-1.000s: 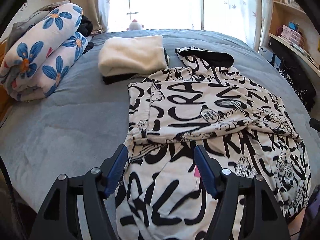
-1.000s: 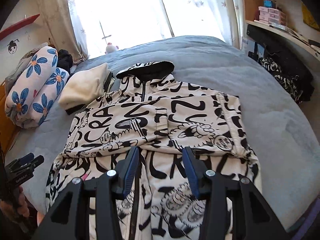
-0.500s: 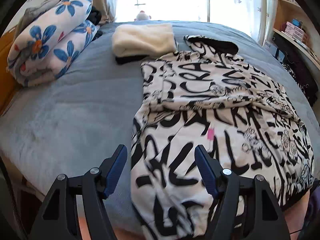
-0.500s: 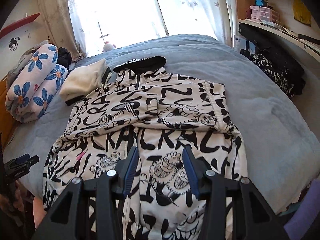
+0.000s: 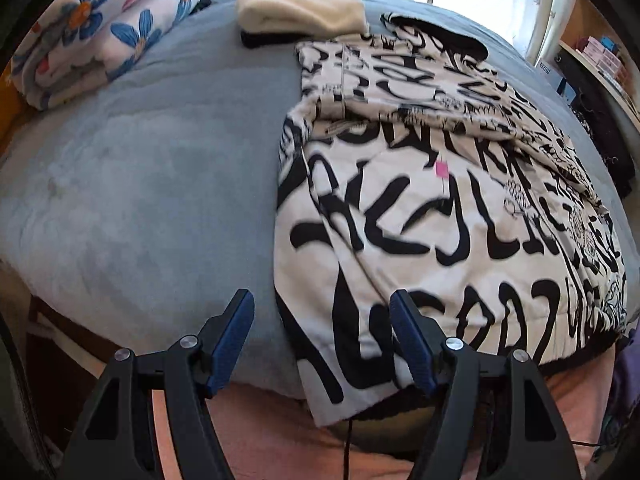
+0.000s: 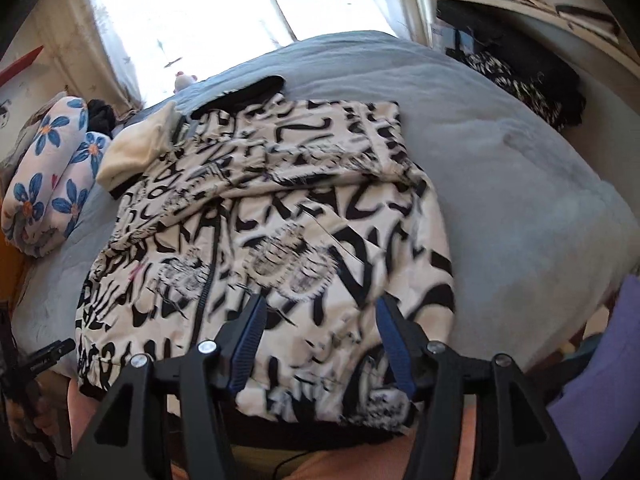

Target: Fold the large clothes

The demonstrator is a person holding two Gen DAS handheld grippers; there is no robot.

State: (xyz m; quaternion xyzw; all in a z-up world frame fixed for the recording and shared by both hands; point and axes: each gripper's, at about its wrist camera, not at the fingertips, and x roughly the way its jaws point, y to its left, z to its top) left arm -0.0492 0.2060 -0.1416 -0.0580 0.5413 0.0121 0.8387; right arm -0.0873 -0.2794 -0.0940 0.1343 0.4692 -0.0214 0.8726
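A cream hooded jacket [image 5: 440, 208] printed with black lettering lies flat on the grey bed, both sleeves folded across its chest, its hem hanging over the near edge. My left gripper [image 5: 322, 320] hovers open over the jacket's near left hem corner, with the fabric's edge between the blue pads but not pinched. In the right wrist view the same jacket [image 6: 280, 220] shows blurred. My right gripper [image 6: 320, 316] is above the near right part of the hem, its jaws opening, nothing pressed between them. The left gripper [image 6: 48, 354] shows at that view's far left.
A folded cream garment [image 5: 300, 10] lies beyond the jacket near the hood. A rolled floral quilt [image 5: 96, 32] sits at the bed's far left. Shelves and dark clothes [image 6: 528, 68] line the right side. Bare grey bedcover [image 5: 152, 168] stretches left of the jacket.
Both grippers have drawn back from the jacket's middle toward its near hem and dropped lower. The right gripper's jaws have spread wider. The jacket has not moved.
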